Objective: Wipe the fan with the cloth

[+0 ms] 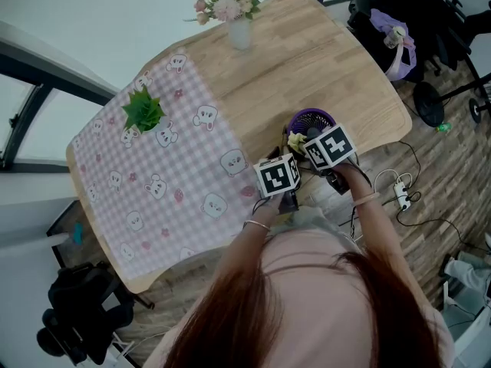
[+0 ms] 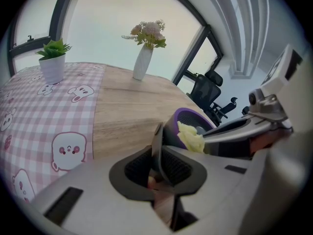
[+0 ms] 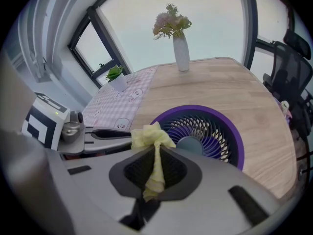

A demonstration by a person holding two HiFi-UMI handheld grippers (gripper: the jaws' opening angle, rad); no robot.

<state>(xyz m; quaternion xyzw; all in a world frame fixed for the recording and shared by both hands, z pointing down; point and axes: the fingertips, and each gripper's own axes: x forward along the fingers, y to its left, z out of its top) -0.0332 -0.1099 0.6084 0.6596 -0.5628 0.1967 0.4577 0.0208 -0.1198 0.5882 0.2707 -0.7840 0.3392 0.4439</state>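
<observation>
Cloth [image 3: 154,146], yellow and bunched, is pinched in the closed right tongs [image 3: 155,166] so its tuft points at the purple fan [image 3: 205,131] just ahead. Left tongs [image 2: 159,166] clamp a dark flat part of that fan, apparently steadying it at the near edge of the table [image 3: 220,89]; a flower vase [image 3: 181,53] stands far behind.

Right gripper [image 3: 155,155] hides fan's [image 3: 205,131] near rim. Cloth's [image 3: 149,136] lower end is buried between its jaws. Left gripper [image 2: 159,160] clamps a dark piece [image 2: 157,141], too hidden to identify. Head view: person's head [image 1: 307,305] covers table's [image 1: 322,60] near edge.
</observation>
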